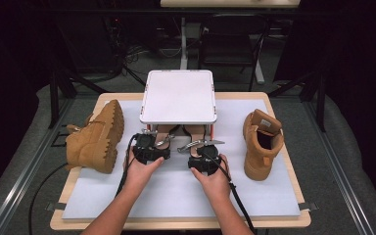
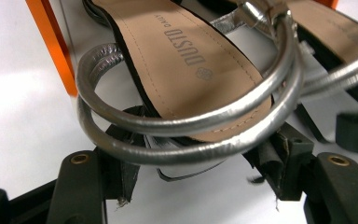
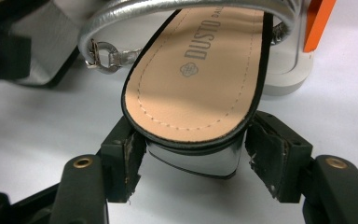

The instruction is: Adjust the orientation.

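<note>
Two sandals with tan insoles and silver straps lie side by side under a raised white shelf [image 1: 178, 95], heels toward me. My left gripper [image 1: 152, 143] [image 2: 198, 163] stands open around the heel of the left sandal [image 1: 162, 132] [image 2: 186, 60], and its silver ankle straps [image 2: 182, 126] loop across in front of the pads. At the right sandal [image 1: 194, 134] [image 3: 200, 79], my right gripper [image 1: 201, 148] [image 3: 196, 158] is open, one pad on each side of the shiny heel block [image 3: 193, 161] with slim gaps. The second sandal [image 2: 340, 37] lies at the right of the left gripper view.
A tan boot [image 1: 95, 137] lies on its side at the left of the white mat [image 1: 176, 196]. A matching boot [image 1: 262, 142] stands upright at the right. The shelf rests on orange legs [image 2: 51, 42] [image 3: 318, 18] close beside the sandals. Dark chairs and cables lie beyond the table.
</note>
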A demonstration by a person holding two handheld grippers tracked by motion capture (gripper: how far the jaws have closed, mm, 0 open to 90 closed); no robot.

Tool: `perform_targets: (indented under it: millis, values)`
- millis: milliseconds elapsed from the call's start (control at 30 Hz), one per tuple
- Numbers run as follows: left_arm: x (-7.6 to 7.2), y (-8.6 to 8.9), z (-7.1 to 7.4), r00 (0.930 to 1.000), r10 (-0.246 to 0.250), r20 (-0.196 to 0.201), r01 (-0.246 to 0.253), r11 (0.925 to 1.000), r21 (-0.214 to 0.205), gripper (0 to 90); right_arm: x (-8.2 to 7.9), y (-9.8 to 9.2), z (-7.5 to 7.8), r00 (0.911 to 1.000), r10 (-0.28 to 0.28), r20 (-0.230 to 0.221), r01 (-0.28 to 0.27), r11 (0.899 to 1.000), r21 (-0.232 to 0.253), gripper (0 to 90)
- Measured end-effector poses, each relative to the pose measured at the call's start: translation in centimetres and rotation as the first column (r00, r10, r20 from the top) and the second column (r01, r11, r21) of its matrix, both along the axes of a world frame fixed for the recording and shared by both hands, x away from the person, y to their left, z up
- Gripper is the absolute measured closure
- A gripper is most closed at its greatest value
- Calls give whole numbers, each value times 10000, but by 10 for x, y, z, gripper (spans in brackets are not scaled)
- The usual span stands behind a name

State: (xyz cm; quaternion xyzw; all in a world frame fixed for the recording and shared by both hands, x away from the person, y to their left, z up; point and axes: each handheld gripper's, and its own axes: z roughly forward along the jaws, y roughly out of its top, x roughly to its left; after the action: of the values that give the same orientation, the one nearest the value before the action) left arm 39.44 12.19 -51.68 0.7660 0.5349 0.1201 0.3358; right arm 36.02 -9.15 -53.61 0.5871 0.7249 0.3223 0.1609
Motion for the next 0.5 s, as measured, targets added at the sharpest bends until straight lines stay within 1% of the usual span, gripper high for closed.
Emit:
perform_targets:
  millis: [33, 133, 200, 333, 367, 500]
  values:
    - [2, 0, 0, 10000, -20, -26, 20, 10000, -27, 382, 0, 0, 0, 10000, 0, 0, 0, 10000, 0, 380]
    - [3, 0, 0, 10000, 17, 68, -17, 10000, -44, 381, 0, 0, -1, 10000, -12, -33, 12, 10000, 15, 380]
    - [4, -1, -2, 10000, -26, 96, 25, 10000, 65, 381, 0, 0, -1, 10000, -10, -11, 10, 10000, -23, 380]
    - [6, -1, -2, 9999, -28, 124, 27, 10000, 61, 381, 0, 1, -2, 10000, -17, -29, 17, 10000, -33, 380]
    - [8, -2, -3, 9999, -58, 85, 57, 9999, 117, 380, 0, 1, -1, 10000, -29, -32, 29, 10000, -3, 380]
    - [8, -6, -6, 10000, -9, 52, 8, 9997, 251, 381, 0, 1, 1, 10000, -63, 6, 63, 9999, 87, 380]
